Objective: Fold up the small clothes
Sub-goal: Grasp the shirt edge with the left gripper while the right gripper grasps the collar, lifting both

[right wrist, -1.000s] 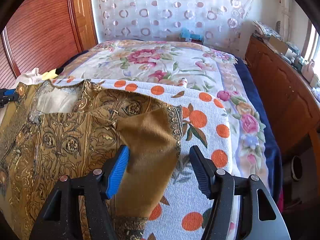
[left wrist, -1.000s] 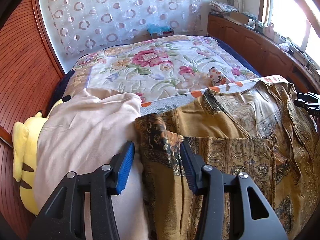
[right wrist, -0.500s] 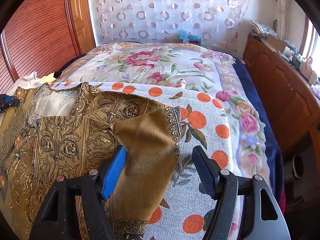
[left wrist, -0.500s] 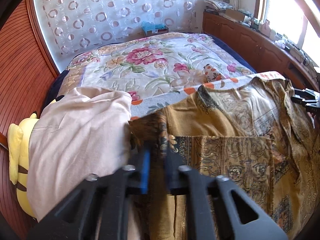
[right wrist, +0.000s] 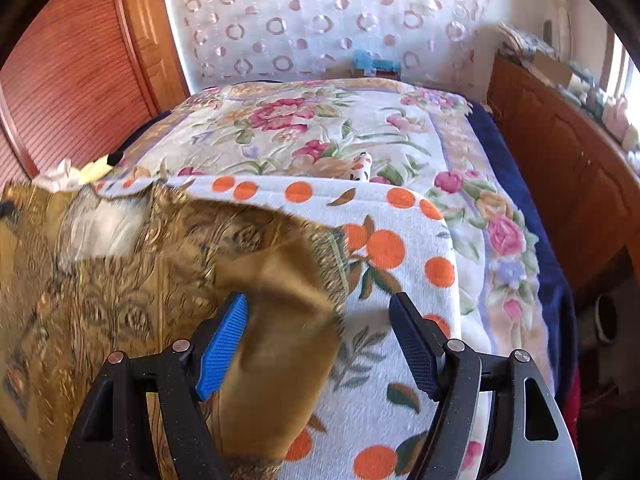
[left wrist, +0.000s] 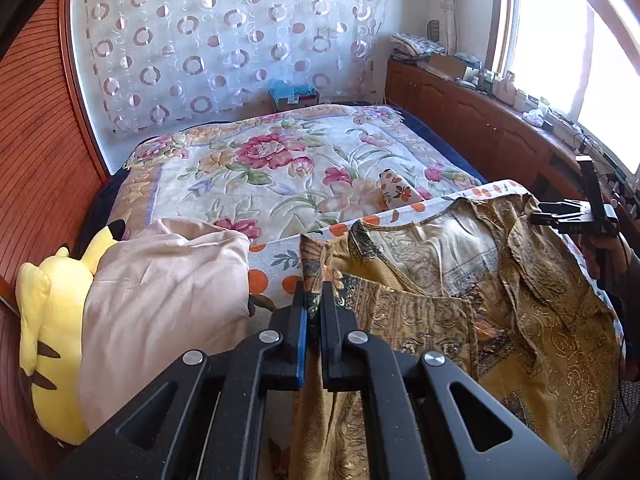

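Observation:
A golden-brown patterned shirt (left wrist: 500, 304) lies spread on an orange-dotted white towel (left wrist: 276, 264) on the bed. My left gripper (left wrist: 313, 300) is shut on the shirt's left edge, and the cloth stands up between the pads. My right gripper (right wrist: 320, 332) is open over the shirt's right side (right wrist: 120, 288), with a turned-over plain brown flap (right wrist: 280, 320) lying between its fingers. The towel (right wrist: 400, 280) shows under it. The right gripper also shows at the far right of the left wrist view (left wrist: 576, 216).
A pink-beige cloth (left wrist: 160, 300) lies over a yellow plush toy (left wrist: 52, 320) left of the shirt. The floral bedspread (left wrist: 280, 160) stretches behind. A wooden cabinet (right wrist: 568, 152) runs along the right, a wooden panel wall (left wrist: 36, 140) along the left.
My left gripper has closed on the shirt's left edge and lifted it a little. My right gripper stays open and has shifted slightly; the shirt blurs with motion.

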